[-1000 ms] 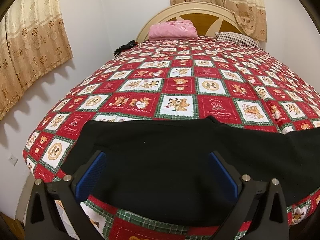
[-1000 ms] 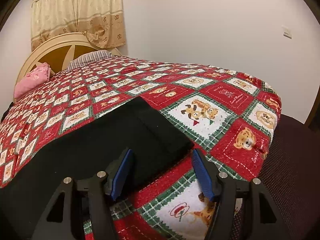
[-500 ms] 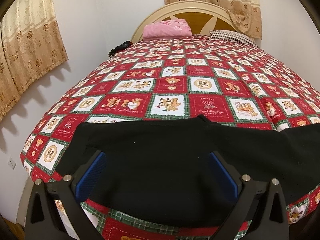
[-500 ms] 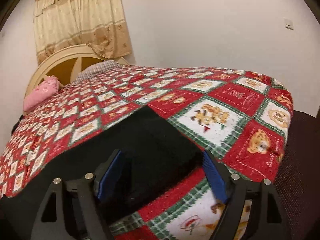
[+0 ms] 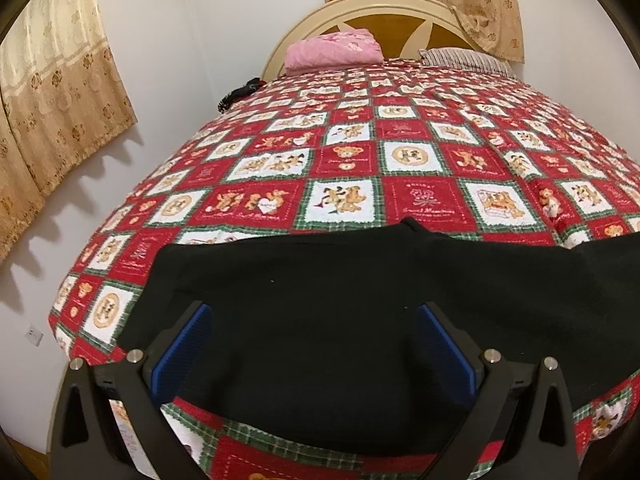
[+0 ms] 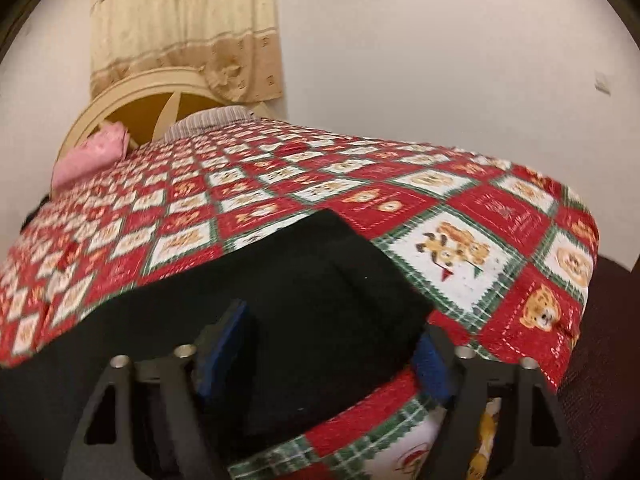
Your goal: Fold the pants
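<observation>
Black pants [image 5: 340,300] lie flat across the near edge of a bed with a red, white and green bear-print quilt [image 5: 400,160]. In the left wrist view my left gripper [image 5: 314,344] is open, its blue pads wide apart over the pants' left end. In the right wrist view the pants [image 6: 300,280] end in a squared corner near the bed's right side. My right gripper [image 6: 328,352] is open, its blue pads straddling the pants' near edge by that corner.
A pink folded blanket [image 5: 334,50] and a striped pillow [image 5: 464,60] lie by the cream headboard [image 5: 384,4]. A dark object [image 5: 240,94] sits at the bed's left edge. Curtains [image 5: 52,100] hang on the left wall. Dark upholstery [image 6: 604,344] shows right of the bed.
My right gripper has moved forward and left over the pants' corner and opened wider. My left gripper has stayed open over the pants, shifting slightly.
</observation>
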{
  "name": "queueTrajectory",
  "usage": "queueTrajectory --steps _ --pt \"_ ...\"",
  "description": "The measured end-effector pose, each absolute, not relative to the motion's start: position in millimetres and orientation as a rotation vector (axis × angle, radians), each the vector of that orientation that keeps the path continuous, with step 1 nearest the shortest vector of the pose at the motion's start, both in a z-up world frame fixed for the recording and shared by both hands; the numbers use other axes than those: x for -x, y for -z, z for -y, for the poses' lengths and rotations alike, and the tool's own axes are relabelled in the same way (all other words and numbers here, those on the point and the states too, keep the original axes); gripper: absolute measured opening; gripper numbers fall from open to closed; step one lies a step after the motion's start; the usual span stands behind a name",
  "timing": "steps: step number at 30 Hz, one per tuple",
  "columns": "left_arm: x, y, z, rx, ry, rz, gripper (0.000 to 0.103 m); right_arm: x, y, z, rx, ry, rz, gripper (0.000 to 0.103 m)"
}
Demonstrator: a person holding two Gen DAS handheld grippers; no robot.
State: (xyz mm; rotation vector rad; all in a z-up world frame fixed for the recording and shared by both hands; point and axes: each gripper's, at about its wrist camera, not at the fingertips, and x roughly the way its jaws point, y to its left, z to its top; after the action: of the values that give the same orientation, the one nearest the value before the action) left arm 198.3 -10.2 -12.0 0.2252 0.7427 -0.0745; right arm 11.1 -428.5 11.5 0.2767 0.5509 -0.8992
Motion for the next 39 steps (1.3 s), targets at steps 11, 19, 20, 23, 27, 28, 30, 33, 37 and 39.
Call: queueTrajectory --steps 11,19,20,23,27,28,30,33,37,39 --pt "-198 13 9 -0.240 0.069 -0.746 0.103 8 -10 444 -0.449 0.808 -0.435 0.061" --pt "-198 17 14 -0.256 0.077 -0.754 0.103 -10 -8 437 -0.372 0.764 -0.503 0.020" --pt "-197 18 14 -0.257 0.078 -0.754 0.103 -8 -8 438 -0.380 0.756 -0.493 0.020" --pt "-197 18 12 -0.253 0.079 -0.753 0.103 0 -9 440 -0.433 0.726 -0.450 0.019" --pt "-198 18 9 -0.236 0.079 -0.758 0.103 8 -23 433 -0.454 0.684 -0.365 0.019" --pt "-198 18 7 -0.233 0.079 -0.758 0.103 7 -28 428 -0.430 0.678 -0.353 0.019" --pt "-199 19 4 -0.221 0.080 -0.757 0.103 1 -32 416 -0.379 0.676 -0.362 0.019" --pt "-202 21 -1 -0.203 0.082 -0.771 0.103 -3 -37 398 -0.331 0.657 -0.358 0.019" --pt "-203 21 -6 -0.176 0.090 -0.776 0.103 -18 -55 363 -0.227 0.586 -0.342 0.019" --pt "-202 20 -8 -0.167 0.091 -0.771 0.103 -24 -63 348 -0.189 0.559 -0.334 0.019"
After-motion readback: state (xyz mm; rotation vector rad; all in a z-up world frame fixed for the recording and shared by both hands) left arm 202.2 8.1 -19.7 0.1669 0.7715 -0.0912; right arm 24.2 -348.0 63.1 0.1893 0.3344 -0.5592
